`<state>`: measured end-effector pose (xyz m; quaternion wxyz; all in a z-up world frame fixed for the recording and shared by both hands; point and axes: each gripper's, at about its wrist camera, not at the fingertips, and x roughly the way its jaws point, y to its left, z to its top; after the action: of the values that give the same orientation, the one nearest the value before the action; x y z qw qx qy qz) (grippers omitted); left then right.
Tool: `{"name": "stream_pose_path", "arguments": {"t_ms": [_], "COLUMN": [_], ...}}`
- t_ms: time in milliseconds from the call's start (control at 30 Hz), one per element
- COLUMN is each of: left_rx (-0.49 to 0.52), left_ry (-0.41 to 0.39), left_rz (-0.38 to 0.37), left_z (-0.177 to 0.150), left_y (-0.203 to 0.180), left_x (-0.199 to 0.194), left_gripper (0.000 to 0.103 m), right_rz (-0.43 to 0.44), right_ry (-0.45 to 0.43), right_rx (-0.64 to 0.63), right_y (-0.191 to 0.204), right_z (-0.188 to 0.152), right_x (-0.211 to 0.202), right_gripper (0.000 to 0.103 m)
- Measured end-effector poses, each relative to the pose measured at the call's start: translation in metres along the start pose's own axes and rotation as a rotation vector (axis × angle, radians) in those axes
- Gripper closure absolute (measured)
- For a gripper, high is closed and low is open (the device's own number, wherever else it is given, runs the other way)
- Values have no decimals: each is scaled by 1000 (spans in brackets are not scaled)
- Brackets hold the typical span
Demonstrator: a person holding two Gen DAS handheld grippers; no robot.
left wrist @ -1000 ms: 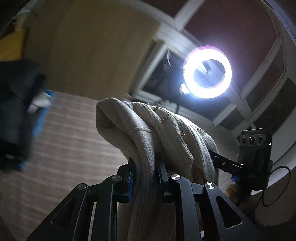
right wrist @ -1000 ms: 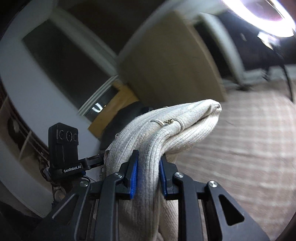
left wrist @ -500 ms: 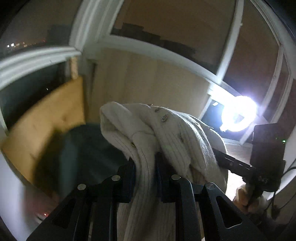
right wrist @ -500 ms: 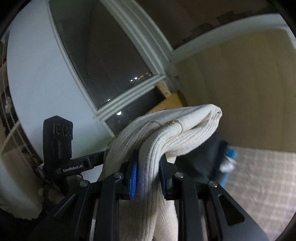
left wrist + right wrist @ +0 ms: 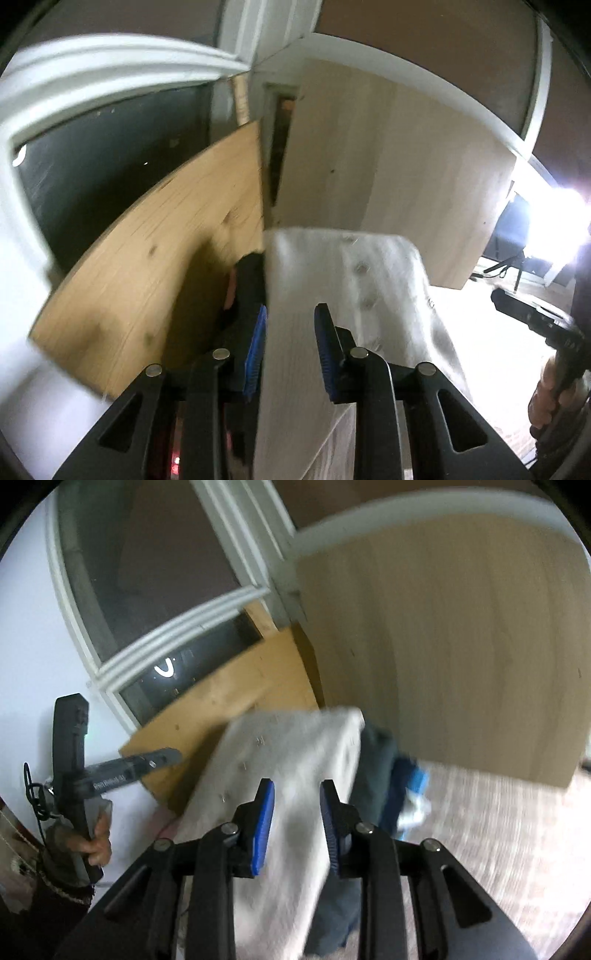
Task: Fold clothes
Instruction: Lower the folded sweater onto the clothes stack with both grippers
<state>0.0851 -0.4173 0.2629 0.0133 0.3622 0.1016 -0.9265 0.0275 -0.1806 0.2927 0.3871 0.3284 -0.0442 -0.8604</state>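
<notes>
Both of your grippers have let go since half a second ago: the pads that were pinched on bunched knit then now stand apart, and the cream sweater (image 5: 332, 295) lies spread flat ahead of them instead of humped over the fingertips. Your left gripper (image 5: 290, 350) has its blue pads (image 5: 256, 354) open with the cloth passing between them, and whether the fabric brushes either pad cannot be told through the blur. Your right gripper (image 5: 297, 825) is likewise open, the sweater (image 5: 288, 775) running out from between its pads (image 5: 263, 827) toward the leaning wood board (image 5: 229, 709). In both views the garment's long axis runs straight away from the fingers, near end low between the jaws, far edge up by the boards. In the right wrist view, a pile of dark clothes (image 5: 376, 775) with a blue piece (image 5: 415, 779) lies just beside the sweater, apparently partly under it. The sweater sits over the striped surface (image 5: 498, 830). Your left hand (image 5: 94, 843) shows at the edge of the right view; your right hand (image 5: 554, 398) at the edge of the left. Neither gripper looks clearly nearer the cloth, so the next grasp likely turns on closing again on the near edge and carrying it forward along that axis toward the far edge.
</notes>
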Motion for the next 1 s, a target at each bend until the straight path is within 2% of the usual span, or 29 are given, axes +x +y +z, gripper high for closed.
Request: {"name": "stream_pose_path", "arguments": {"t_ms": [100, 133, 300, 433, 533, 633, 767, 833, 900, 933, 1000], "left_rx": [-5, -13, -35, -30, -19, -44, -15, 4, 30, 43, 65], "left_ry": [20, 34, 115, 156, 174, 182, 139, 107, 67, 37, 1], "left_rz": [-12, -18, -23, -4, 22, 16, 63, 78, 90, 88, 68], "left_z": [13, 17, 26, 29, 31, 27, 29, 26, 21, 16, 5], "left_y": [2, 4, 14, 21, 24, 26, 9, -1, -14, -21, -35], "left_x": [23, 31, 84, 125, 150, 163, 135, 112, 86, 70, 42], "left_gripper": [79, 79, 79, 73, 60, 58, 60, 58, 41, 27, 25], "right_rz": [13, 11, -62, -127, -144, -160, -171, -193, -189, -173, -159], "right_ry": [2, 14, 128, 191, 209, 236, 218, 179, 141, 114, 89], "right_rx": [-48, -71, -115, -97, -83, -73, -81, -80, -74, -73, -76], "right_y": [17, 21, 2, -19, -27, -33, -23, -23, -15, -8, 1], "right_z": [26, 32, 22, 18, 18, 17, 27, 22, 22, 21, 15], "right_x": [25, 45, 110, 158, 178, 194, 175, 141, 114, 94, 68], "right_gripper": [77, 77, 77, 77, 77, 77, 72, 58, 46, 42, 37]}}
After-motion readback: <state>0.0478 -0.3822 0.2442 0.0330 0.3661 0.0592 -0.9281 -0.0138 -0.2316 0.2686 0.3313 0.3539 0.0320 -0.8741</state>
